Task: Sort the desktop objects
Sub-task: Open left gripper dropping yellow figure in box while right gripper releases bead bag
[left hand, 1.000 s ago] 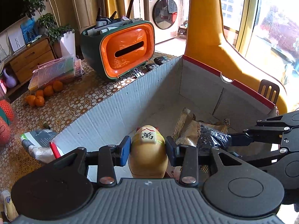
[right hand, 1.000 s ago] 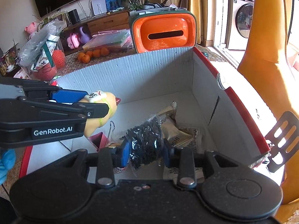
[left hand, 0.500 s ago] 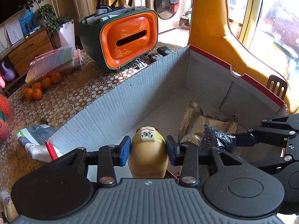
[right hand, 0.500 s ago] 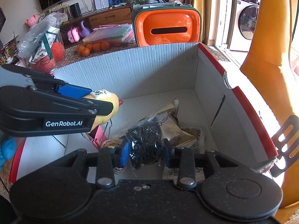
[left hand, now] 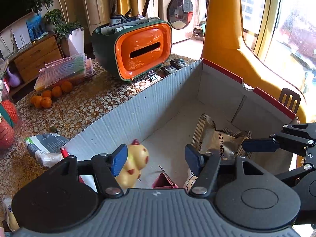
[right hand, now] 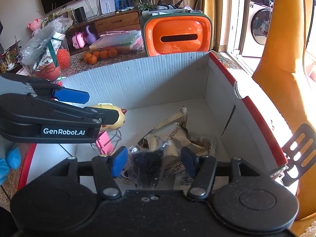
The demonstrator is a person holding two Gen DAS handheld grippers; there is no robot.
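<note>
1. Both grippers, left gripper [left hand: 154, 159] and right gripper [right hand: 152, 162], have their fingers spread wide over the box [right hand: 138, 83].
2. The yellow toy [left hand: 134, 164] lies in the box at 9 o'clock; the dark bag [right hand: 145, 165] drops.
3. Next, I think: lift out and fetch more things.

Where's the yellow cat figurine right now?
Left wrist view: the yellow cat figurine lies tipped inside the cardboard box, against the open left gripper's left finger, beside the pink binder clip.
</note>
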